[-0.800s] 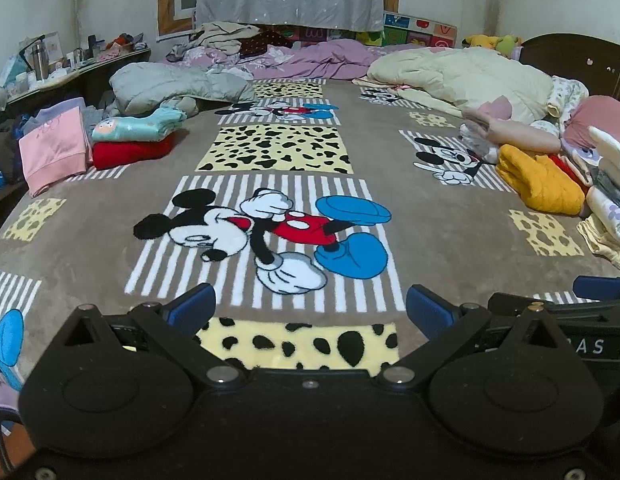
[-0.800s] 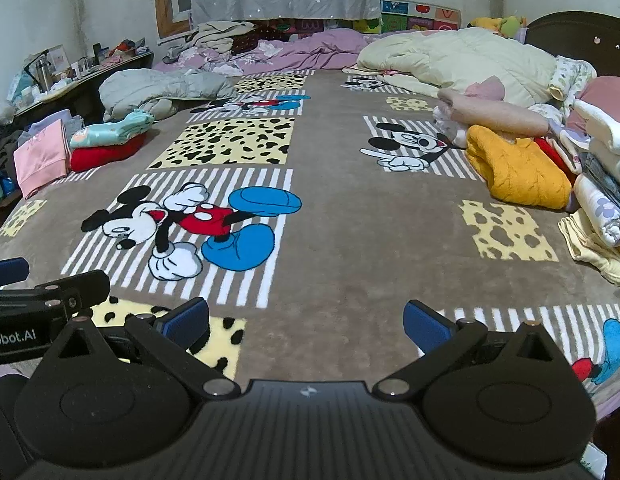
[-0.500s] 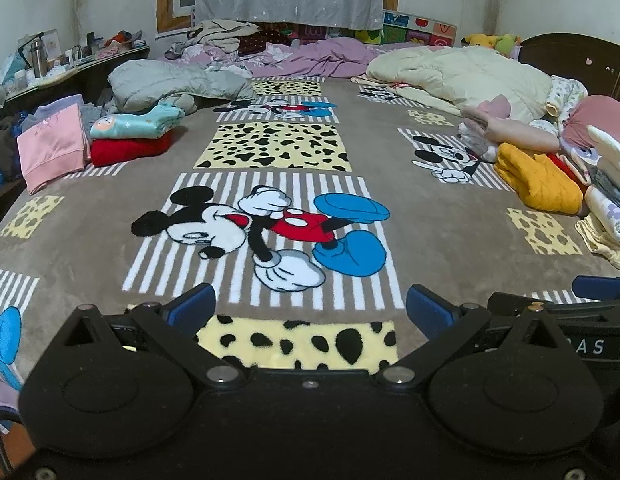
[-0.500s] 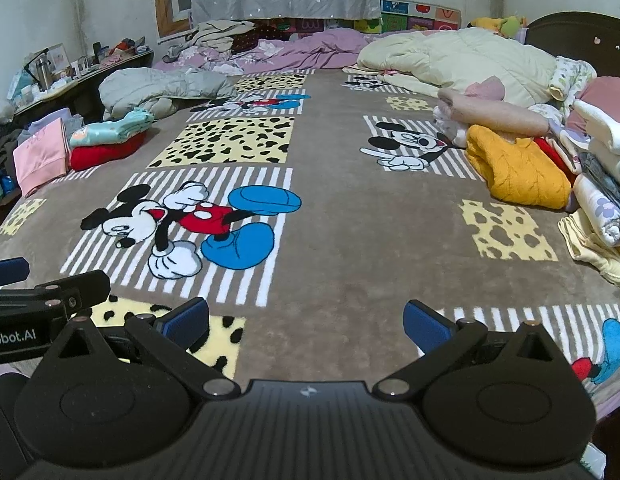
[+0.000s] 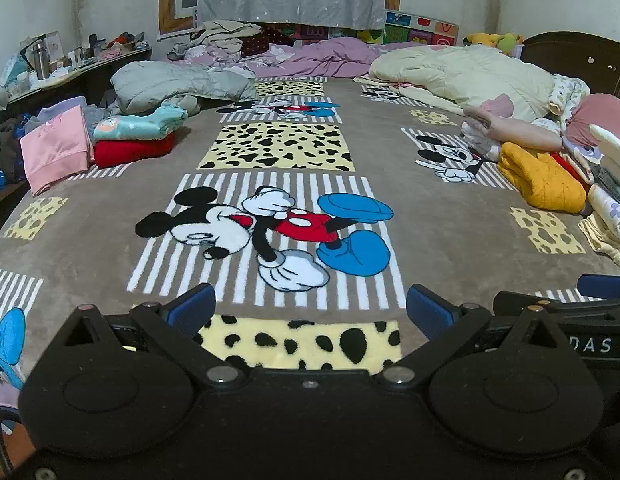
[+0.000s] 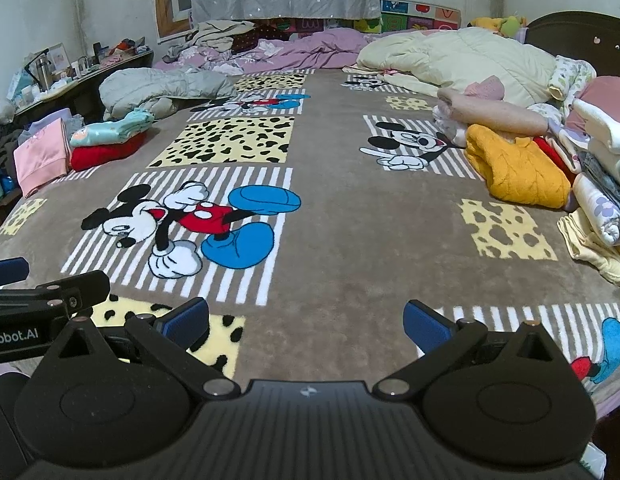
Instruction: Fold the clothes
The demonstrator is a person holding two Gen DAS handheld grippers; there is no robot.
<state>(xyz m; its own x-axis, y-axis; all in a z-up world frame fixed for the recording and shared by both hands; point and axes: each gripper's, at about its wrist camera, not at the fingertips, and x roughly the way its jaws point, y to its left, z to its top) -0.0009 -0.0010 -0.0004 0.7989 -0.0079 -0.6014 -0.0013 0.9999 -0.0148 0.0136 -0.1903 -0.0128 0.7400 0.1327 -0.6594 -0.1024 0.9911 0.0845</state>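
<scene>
Almost nothing has moved since the earlier frames: the view has only drifted a touch, both tools idle over the bed.

Left wrist view: left gripper (image 5: pixel 310 306) has its blue-padded jaws spread wide, nothing between them, hovering over the brown plush cartoon-mouse blanket (image 5: pixel 437 220). Middle of the blanket is bare, no garment laid out. Folded stack far left: teal printed garment (image 5: pixel 140 122) on top of a red folded knit (image 5: pixel 132 148), pink folded sweatshirt (image 5: pixel 56 148) just beside. Unfolded pile along the right edge, with the mustard-yellow cable-knit sweater (image 5: pixel 541 182) nearest the centre. Right gripper's arm shows at the lower right edge.

Right wrist view: right gripper (image 6: pixel 306 322) also wide open and empty, above the blanket's near edge. Mustard sweater (image 6: pixel 517 168) sits ahead to the right, touching the pale rolled clothes (image 6: pixel 601 200) stacked against it; a pink rolled garment (image 6: pixel 489 114) lies on top of it.

Risks, as a guess: pulling the sweater could drag the leaning pile down with it; one pad may pinch a single knit layer or catch the plush blanket too.
</scene>
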